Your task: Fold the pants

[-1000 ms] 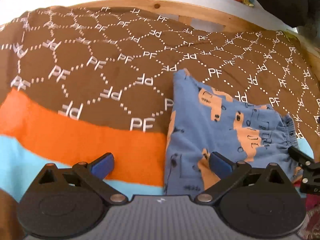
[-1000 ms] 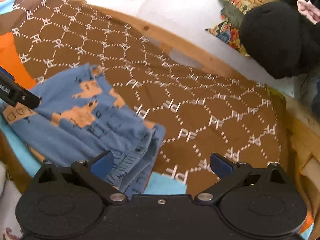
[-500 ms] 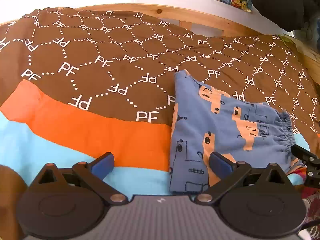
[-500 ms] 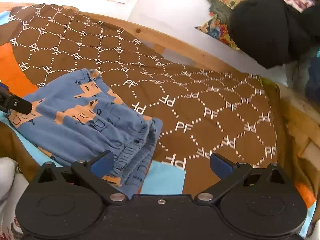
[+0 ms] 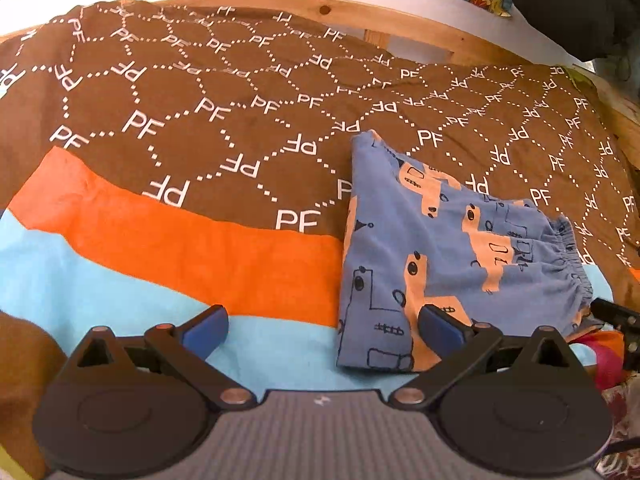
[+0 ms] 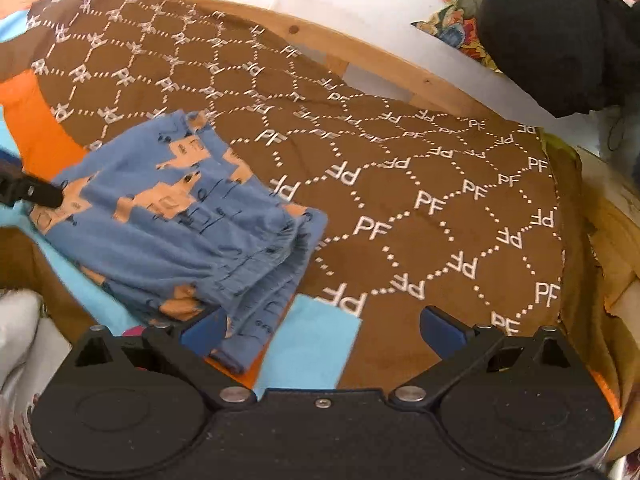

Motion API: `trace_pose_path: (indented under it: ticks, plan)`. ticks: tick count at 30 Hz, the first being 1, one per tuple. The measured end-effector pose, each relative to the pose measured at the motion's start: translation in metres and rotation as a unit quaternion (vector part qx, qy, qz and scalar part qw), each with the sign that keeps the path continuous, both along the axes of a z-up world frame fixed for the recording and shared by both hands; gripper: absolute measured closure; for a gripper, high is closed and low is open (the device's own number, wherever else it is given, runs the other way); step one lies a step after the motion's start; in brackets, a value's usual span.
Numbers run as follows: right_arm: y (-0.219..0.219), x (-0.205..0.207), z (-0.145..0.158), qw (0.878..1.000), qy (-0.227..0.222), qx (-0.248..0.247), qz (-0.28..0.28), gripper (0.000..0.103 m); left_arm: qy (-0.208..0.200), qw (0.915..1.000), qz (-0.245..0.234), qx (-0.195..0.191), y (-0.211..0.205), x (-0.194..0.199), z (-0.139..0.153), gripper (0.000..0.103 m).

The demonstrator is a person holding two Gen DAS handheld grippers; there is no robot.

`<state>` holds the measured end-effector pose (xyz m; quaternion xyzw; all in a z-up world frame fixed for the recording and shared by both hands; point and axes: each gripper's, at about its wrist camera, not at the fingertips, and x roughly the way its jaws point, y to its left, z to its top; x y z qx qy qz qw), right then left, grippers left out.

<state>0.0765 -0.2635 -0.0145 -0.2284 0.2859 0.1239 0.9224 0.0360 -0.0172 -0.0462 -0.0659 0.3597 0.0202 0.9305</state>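
Observation:
Small blue pants (image 5: 448,248) with an orange print lie folded flat on the bed cover, elastic waistband to the right. They also show in the right wrist view (image 6: 180,220). My left gripper (image 5: 322,326) is open and empty, raised just in front of the pants' near left edge. My right gripper (image 6: 322,326) is open and empty, raised in front of the waistband end. Each gripper's tip shows at the edge of the other's view.
The bed cover (image 5: 192,128) is brown with white PF marks, with orange and light blue bands near me. A wooden bed frame (image 5: 400,24) runs along the back. A black bundle (image 6: 560,36) and patterned cloth sit beyond it at the right.
Both grippers have pulled back and up from the pants, so more of the cover shows. The pants lie still in the same folded shape.

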Motion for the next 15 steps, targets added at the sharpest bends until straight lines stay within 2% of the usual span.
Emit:
trace_pose_path:
  ticks: [4,9,12,15]
  plan:
    - [-0.013,0.007,0.015,0.999,-0.002,0.051,-0.004,0.001,0.012,0.9998,-0.003,-0.013,-0.001,-0.001,0.007,0.000]
    - [-0.032,0.018,0.017,0.990,0.021,0.139,-0.018,0.001,-0.013,0.9982,-0.051,-0.030,-0.002,0.001,0.015,0.000]
    - [-0.041,0.034,0.008,0.979,0.056,0.195,-0.013,0.001,-0.013,0.9946,-0.077,-0.068,0.004,0.008,0.012,0.000]
    - [-0.046,0.064,0.003,0.962,0.095,0.254,0.013,0.001,-0.005,0.9907,-0.082,-0.108,0.014,0.015,0.006,0.000]
